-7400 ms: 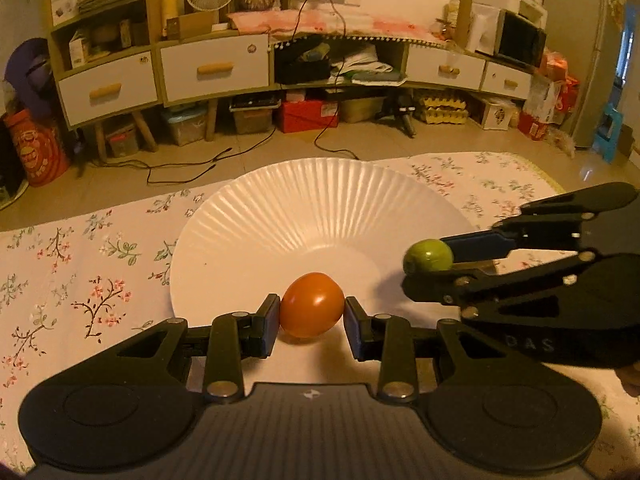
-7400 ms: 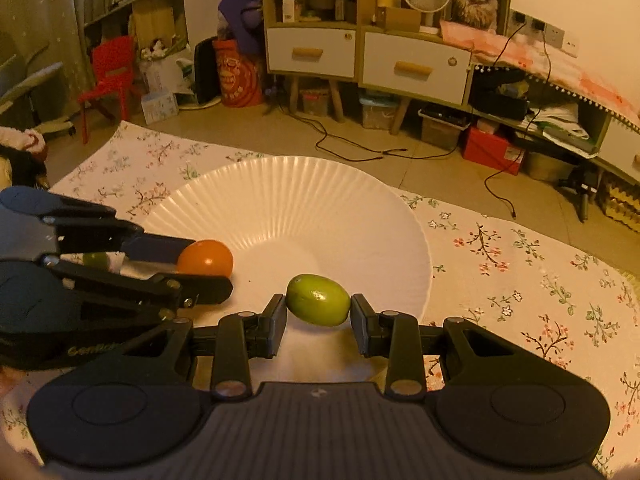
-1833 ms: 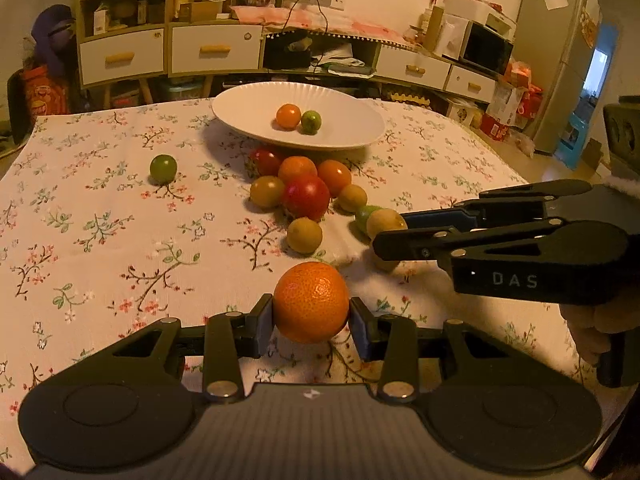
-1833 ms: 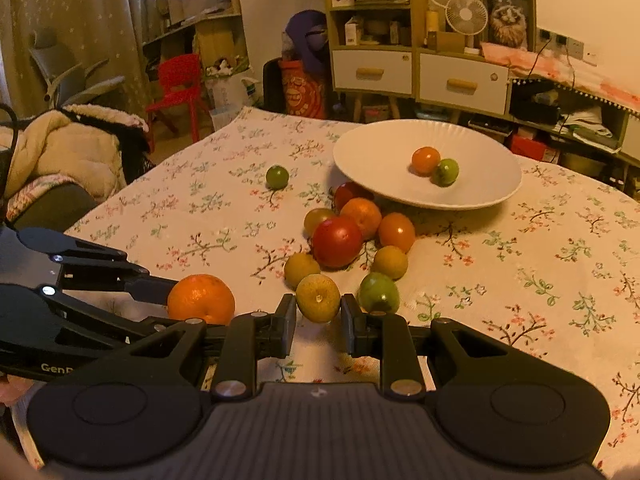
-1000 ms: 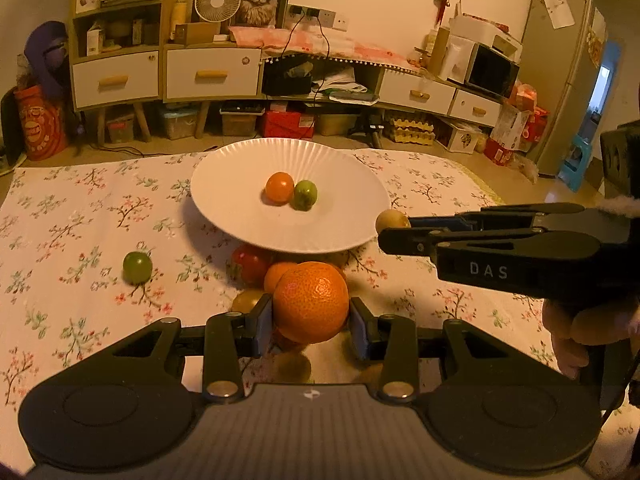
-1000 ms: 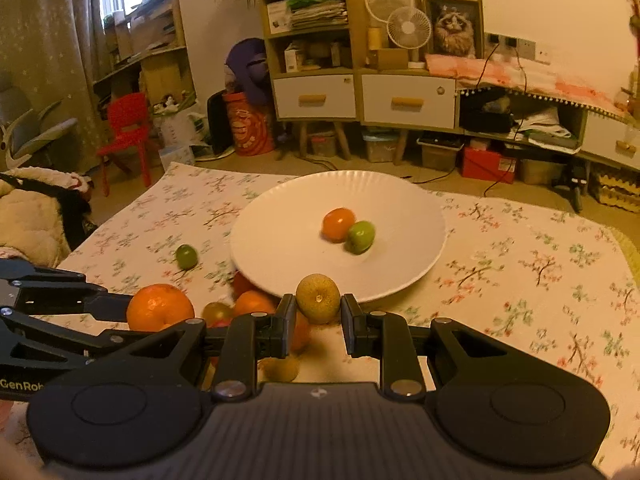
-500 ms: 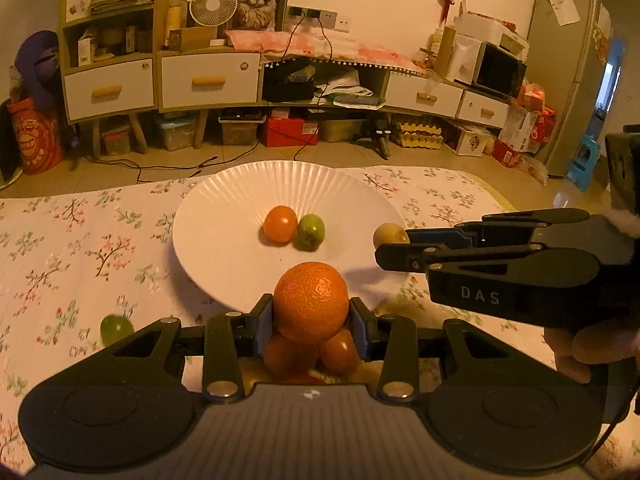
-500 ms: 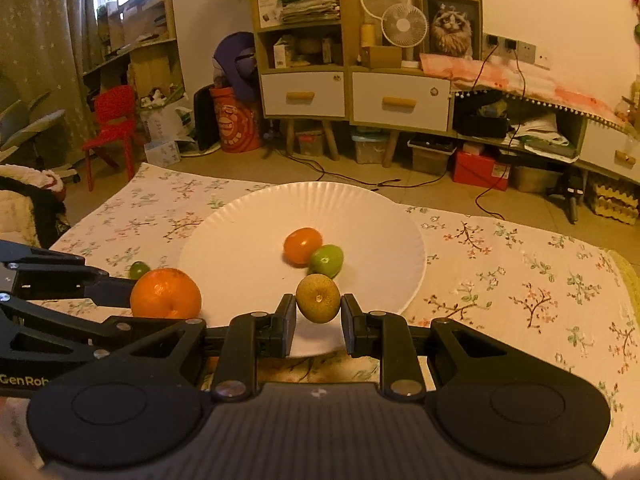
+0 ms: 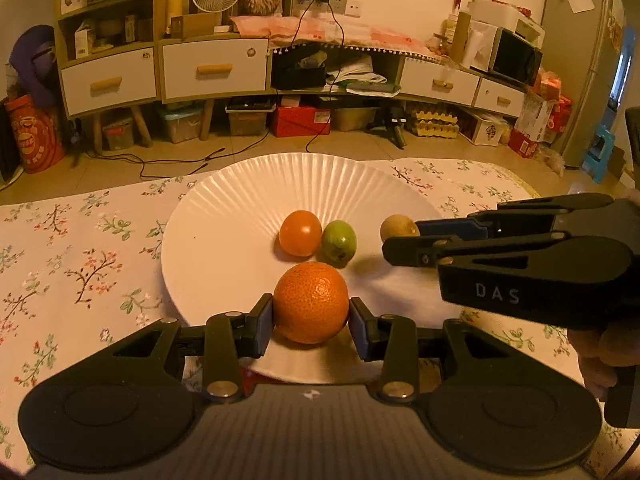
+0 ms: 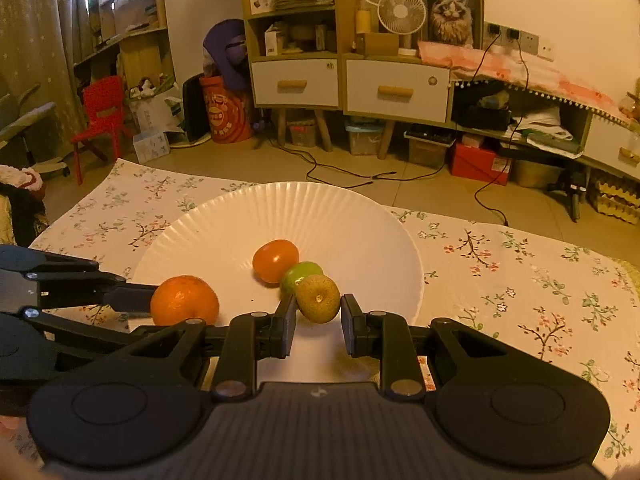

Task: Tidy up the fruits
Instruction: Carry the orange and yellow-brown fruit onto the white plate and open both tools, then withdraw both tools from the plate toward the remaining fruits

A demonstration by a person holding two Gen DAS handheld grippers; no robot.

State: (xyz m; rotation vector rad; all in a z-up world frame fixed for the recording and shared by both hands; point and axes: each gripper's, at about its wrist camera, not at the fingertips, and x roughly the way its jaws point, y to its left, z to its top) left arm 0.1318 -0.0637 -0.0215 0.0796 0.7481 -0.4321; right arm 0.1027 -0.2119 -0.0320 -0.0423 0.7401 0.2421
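My left gripper (image 9: 311, 316) is shut on a large orange (image 9: 311, 302) and holds it over the near part of the white paper plate (image 9: 224, 216). On the plate lie a small orange tomato (image 9: 300, 233) and a green fruit (image 9: 339, 240), touching each other. My right gripper (image 10: 318, 316) is shut on a small yellow-brown fruit (image 10: 318, 298), held above the plate (image 10: 360, 236) just in front of the green fruit (image 10: 298, 274) and the tomato (image 10: 276, 260). In the left wrist view the right gripper (image 9: 400, 236) reaches in from the right with the yellow-brown fruit (image 9: 396, 227) at its tip. The left gripper (image 10: 152, 300) shows at the left of the right wrist view, with the orange (image 10: 184, 300).
The table wears a floral cloth (image 9: 80, 248) that ends shortly beyond the plate. Past the edge are bare floor, cables and low cabinets (image 9: 216, 68). A person's hand (image 9: 600, 352) holds the right gripper's handle. A bit of red fruit (image 9: 256, 380) peeks from under the plate's near rim.
Both grippers have moved forward over the plate, each still carrying its fruit. The loose fruits on the cloth have dropped out of view below the grippers.
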